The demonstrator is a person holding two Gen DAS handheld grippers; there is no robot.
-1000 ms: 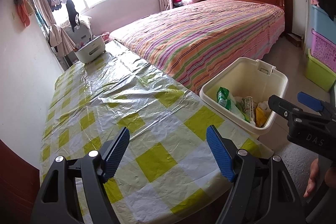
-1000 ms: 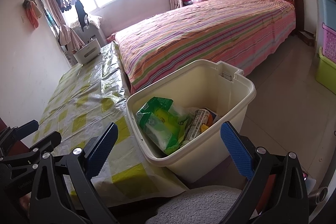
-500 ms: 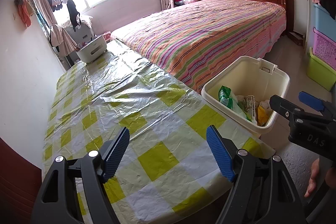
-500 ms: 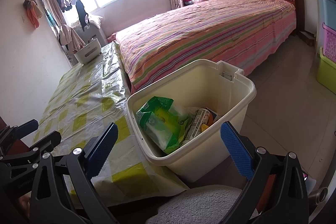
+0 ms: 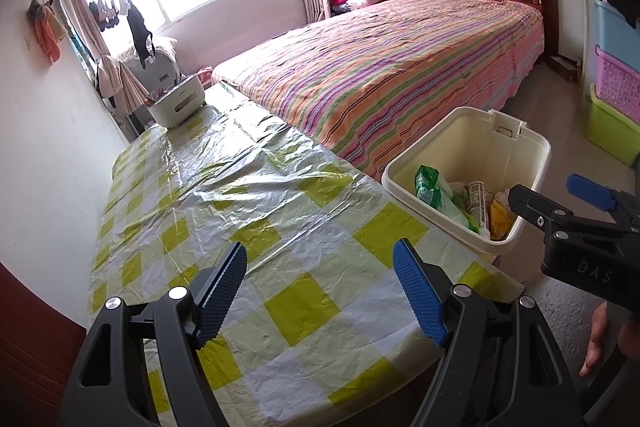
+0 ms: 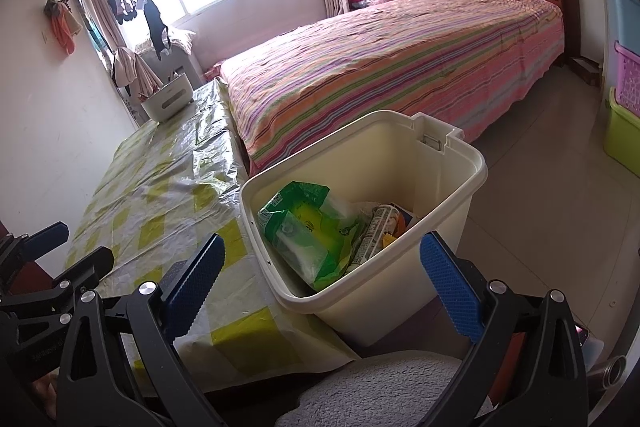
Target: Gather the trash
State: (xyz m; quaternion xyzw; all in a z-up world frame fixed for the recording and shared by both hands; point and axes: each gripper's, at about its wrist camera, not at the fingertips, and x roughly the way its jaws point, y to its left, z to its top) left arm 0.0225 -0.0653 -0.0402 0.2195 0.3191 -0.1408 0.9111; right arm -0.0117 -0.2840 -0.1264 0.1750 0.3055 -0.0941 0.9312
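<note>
A cream plastic bin (image 6: 444,195) (image 5: 532,151) stands on the floor at the table's right edge. Inside lie a green-and-white wrapper (image 6: 308,223) (image 5: 432,191), a printed can or tube (image 6: 376,231) and yellow scraps (image 5: 500,219). My right gripper (image 6: 320,275) hovers open just in front of the bin, with nothing between its blue pads. My left gripper (image 5: 320,287) is open over the checked tablecloth (image 5: 240,211), also empty. The right gripper's fingers (image 5: 592,195) show at the right of the left wrist view.
A striped bed (image 5: 400,67) runs along the table's far side. A white basket (image 5: 176,103) sits at the table's far end. Stacked coloured crates (image 5: 616,87) line the right wall. A grey fuzzy seat (image 6: 384,387) lies below the right gripper.
</note>
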